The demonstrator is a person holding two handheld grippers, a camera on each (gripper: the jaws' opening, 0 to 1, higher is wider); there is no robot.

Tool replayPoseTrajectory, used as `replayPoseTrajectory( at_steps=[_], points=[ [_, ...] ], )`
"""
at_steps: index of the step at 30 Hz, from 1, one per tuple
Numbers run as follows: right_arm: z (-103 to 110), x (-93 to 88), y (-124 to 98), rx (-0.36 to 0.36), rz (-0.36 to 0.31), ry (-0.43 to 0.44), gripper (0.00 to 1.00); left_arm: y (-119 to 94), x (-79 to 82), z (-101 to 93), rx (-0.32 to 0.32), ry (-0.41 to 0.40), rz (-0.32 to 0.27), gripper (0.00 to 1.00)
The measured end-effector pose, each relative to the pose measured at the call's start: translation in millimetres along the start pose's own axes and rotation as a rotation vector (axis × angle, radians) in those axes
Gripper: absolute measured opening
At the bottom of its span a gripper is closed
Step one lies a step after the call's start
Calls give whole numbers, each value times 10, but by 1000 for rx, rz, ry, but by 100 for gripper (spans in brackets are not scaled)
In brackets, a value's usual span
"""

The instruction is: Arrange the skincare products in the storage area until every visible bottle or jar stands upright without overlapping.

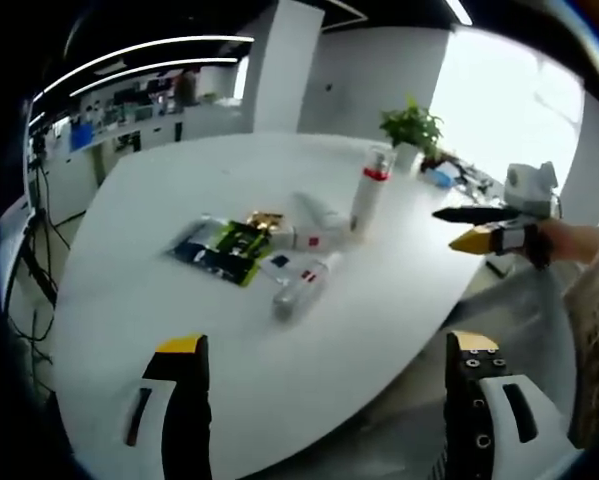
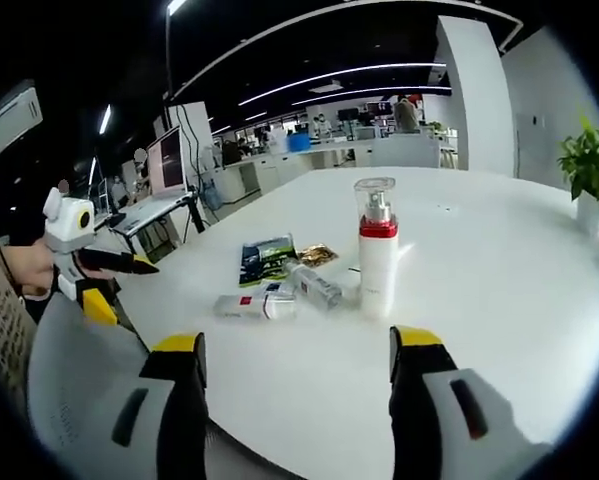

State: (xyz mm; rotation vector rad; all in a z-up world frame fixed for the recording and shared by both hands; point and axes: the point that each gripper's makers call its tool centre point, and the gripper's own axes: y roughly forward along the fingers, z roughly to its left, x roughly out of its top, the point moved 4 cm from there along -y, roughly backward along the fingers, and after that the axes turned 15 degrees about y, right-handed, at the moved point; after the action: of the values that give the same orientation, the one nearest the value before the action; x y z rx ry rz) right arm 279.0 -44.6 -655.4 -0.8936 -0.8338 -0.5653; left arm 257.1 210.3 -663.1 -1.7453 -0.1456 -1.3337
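1. Two jaws of my left gripper (image 1: 324,365) rise at the bottom of the left gripper view, spread wide apart with nothing between them, above the near edge of the white table (image 1: 159,250).
2. My right gripper (image 2: 297,355) stands the same way in the right gripper view: jaws wide open, empty, short of the products.
3. Nearest to the left gripper lies a clear bottle (image 1: 301,285) on its side on the table; in the right gripper view it lies tilted just left of the standing bottle (image 2: 314,285).
4. Just beside it lies a white tube (image 2: 256,305) with a red mark, also on its side.
5. Beyond these, flat sachets (image 1: 224,250) in dark green, black and gold lie spread on the table, close together; I cannot tell whether they overlap.
6. One white pump bottle (image 2: 377,250) with a red band and a clear cap stands upright, to the right of the lying items in the right gripper view and behind them in the left gripper view (image 1: 369,190).
7. Each gripper shows in the other's view, held in a hand off the table edge, its jaws parted and empty.
8. Farther off, a potted plant (image 1: 412,130) stands at the table's far edge, with office desks behind.
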Motion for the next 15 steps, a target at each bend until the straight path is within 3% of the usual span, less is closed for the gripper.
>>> replayPoseTrajectory(
  at_steps=[8,15],
  points=[
    [-1,-33,45,14,50,-53,74,-9,1,3,2,-5,-1,96],
    [35,62,163,34,84,-128,71,-12,-1,2,3,5,0,96]
  ],
)
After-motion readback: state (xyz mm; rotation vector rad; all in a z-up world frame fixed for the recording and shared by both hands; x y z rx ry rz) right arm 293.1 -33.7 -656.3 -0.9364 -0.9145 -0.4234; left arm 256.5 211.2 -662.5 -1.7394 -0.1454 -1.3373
